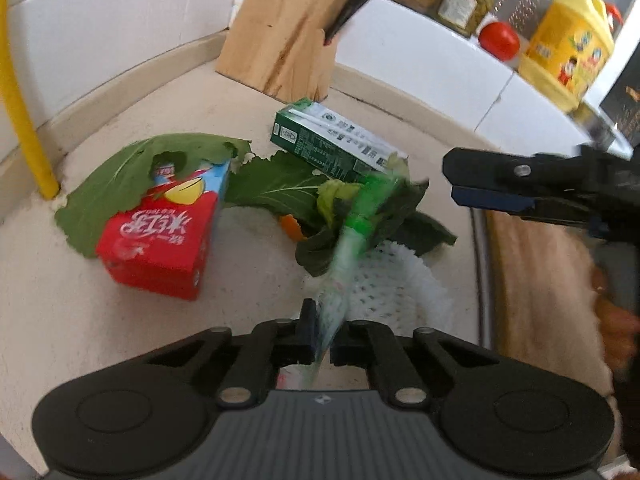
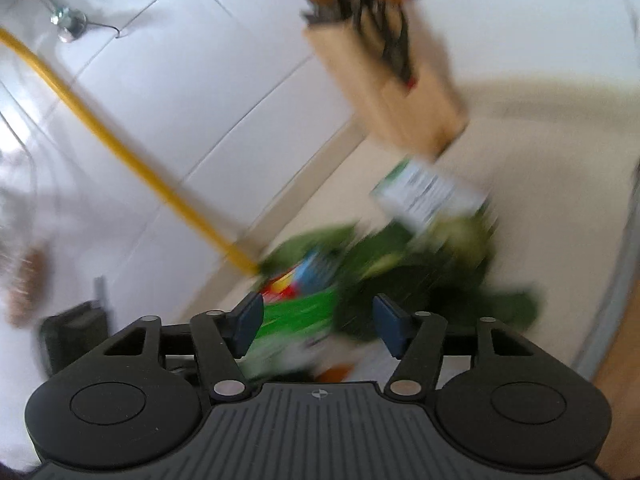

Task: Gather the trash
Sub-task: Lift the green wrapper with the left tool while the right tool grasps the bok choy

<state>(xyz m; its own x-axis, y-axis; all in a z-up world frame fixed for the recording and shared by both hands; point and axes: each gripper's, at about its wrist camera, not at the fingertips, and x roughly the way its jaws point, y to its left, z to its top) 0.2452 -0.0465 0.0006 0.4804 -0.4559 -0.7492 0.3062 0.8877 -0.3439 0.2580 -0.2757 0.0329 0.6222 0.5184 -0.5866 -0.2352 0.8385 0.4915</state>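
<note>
My left gripper (image 1: 322, 334) is shut on a green-and-white plastic wrapper (image 1: 352, 240) that hangs blurred over the counter. Behind it lie a red drink carton (image 1: 160, 248), a green-and-white carton (image 1: 332, 140), large green leaves (image 1: 120, 176), an orange peel scrap (image 1: 291, 227) and a white foam net (image 1: 384, 284). My right gripper (image 2: 316, 322) is open and empty above the same heap; the view is motion-blurred. It also shows in the left wrist view (image 1: 476, 184) at the right, over the pile. The green wrapper (image 2: 292, 324) lies between its fingers' line of sight.
A wooden knife block (image 1: 284, 28) stands at the back by the white tiled wall. A yellow pipe (image 1: 24, 120) runs down at the left. A shelf holds jars (image 1: 464, 0), a tomato (image 1: 499, 40) and a yellow oil bottle (image 1: 568, 44). A wooden board (image 1: 548, 288) lies at the right.
</note>
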